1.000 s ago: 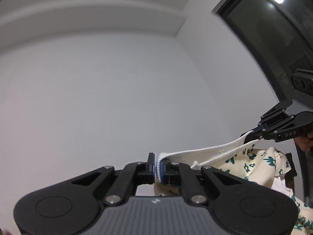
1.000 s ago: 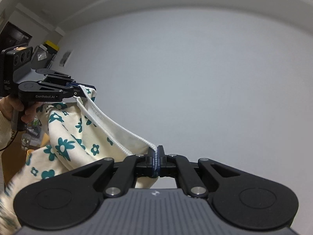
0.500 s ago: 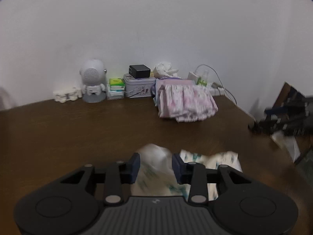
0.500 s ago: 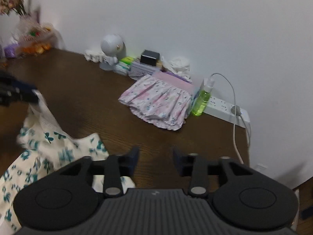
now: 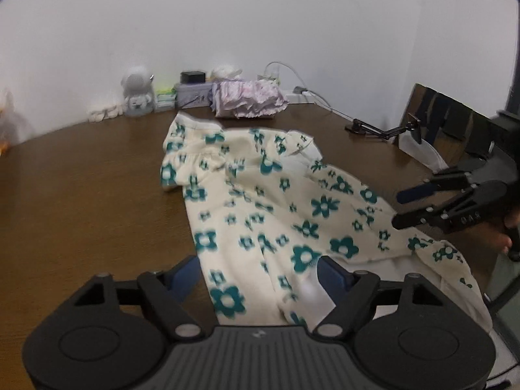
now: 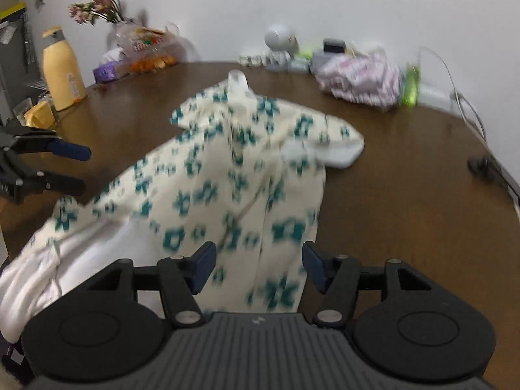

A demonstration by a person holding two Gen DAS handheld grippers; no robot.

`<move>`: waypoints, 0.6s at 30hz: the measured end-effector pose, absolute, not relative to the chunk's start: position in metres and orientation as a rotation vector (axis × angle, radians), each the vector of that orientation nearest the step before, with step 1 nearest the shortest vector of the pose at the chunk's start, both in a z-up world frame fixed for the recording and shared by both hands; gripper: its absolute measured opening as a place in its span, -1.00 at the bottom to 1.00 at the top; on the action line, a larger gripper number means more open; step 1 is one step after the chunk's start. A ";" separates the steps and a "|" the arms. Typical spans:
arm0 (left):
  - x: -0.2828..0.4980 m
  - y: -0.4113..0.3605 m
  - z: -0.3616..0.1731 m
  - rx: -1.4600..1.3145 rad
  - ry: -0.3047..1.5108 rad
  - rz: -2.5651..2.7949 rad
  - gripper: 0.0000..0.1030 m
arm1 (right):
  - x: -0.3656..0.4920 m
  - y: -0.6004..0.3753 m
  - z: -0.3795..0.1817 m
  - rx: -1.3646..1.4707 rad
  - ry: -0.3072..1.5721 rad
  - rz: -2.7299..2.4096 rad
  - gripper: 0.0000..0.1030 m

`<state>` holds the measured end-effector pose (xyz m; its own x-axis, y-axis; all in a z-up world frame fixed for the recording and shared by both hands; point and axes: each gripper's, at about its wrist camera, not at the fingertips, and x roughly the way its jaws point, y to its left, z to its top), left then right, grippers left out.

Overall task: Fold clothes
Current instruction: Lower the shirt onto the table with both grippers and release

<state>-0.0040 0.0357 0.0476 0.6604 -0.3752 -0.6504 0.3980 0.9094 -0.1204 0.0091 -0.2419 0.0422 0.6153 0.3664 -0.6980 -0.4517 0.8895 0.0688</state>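
Left wrist: one floral garment (image 5: 269,201), two gripper units agape

Soft matt cloth garment (image 5: 276,201) w/ teal flower print, white lining; table (image 5: 81,195) dark wood, slight sheen. Grippers: matt black plastic, metal screws.
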 end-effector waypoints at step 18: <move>0.024 0.065 0.032 0.276 0.716 -0.158 -0.76 | -0.054 -0.218 0.030 -0.134 0.787 0.539 -0.70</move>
